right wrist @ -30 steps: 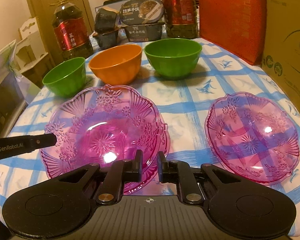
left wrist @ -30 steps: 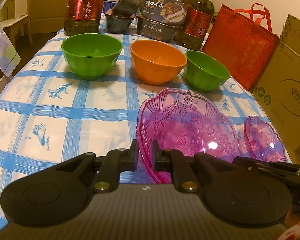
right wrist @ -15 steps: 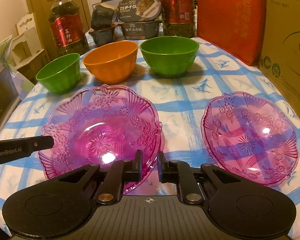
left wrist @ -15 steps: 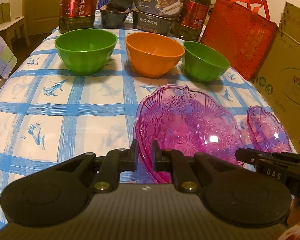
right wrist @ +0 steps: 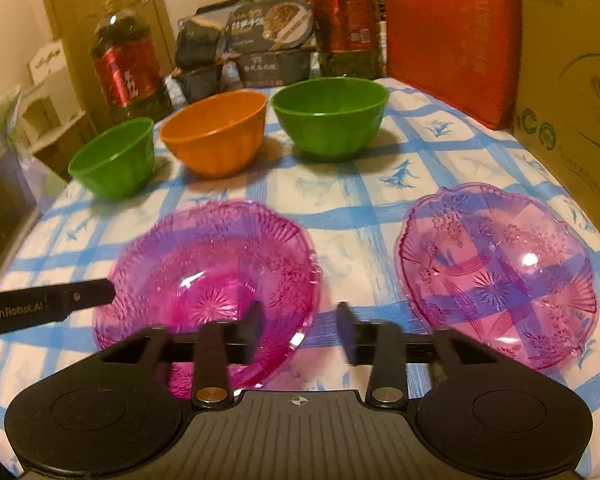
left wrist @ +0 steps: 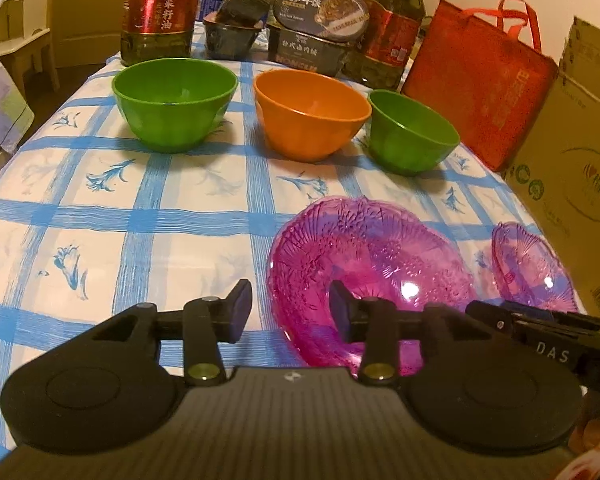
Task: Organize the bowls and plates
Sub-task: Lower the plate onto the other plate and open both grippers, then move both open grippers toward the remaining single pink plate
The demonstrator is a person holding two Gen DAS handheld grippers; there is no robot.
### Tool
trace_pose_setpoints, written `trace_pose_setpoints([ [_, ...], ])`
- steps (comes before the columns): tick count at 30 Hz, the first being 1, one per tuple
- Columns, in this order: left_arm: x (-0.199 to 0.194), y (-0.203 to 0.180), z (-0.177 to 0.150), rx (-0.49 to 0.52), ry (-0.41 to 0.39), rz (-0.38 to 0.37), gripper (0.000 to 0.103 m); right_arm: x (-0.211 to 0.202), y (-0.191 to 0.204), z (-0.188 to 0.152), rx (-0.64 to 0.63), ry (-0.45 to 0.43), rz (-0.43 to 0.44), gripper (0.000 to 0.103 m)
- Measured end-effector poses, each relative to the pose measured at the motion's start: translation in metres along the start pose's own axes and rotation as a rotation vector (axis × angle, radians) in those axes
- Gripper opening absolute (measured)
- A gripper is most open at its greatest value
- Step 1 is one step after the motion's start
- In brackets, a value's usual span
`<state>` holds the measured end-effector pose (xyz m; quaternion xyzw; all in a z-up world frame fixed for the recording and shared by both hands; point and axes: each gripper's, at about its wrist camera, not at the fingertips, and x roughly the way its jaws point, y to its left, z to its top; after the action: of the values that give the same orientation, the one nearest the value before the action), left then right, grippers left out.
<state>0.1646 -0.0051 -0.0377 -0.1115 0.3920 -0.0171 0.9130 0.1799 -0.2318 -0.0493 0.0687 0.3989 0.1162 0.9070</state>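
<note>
Two pink glass plates lie on the blue-checked tablecloth (right wrist: 380, 216): the stacked plate (right wrist: 215, 276) near the left gripper (left wrist: 291, 311), the single plate (right wrist: 496, 276) well apart to its right. We note both grippers' jaws have just been opening; the left gripper straddles the stacked plate's near rim, pads clear. The right gripper (right wrist: 300, 330) stands parted over that plate's right edge, holding nothing. Behind: large green bowl (left wrist: 175, 104), orange bowl (left wrist: 312, 114), small green bowl (left wrist: 412, 132).
</note>
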Motion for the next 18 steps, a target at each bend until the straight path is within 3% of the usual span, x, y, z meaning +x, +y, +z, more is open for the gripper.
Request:
trace_pose_setpoints([
  [7, -0.014, -0.003, -0.001, -0.012, -0.001, -0.012, 0.038, -0.017, -0.008, -0.004, 0.061, -0.007, 0.011, 0.048],
  [18, -0.036, -0.024, -0.016, -0.033, 0.032, -0.058, 0.041, -0.054, -0.026, -0.016, 0.113, 0.007, -0.039, 0.048],
])
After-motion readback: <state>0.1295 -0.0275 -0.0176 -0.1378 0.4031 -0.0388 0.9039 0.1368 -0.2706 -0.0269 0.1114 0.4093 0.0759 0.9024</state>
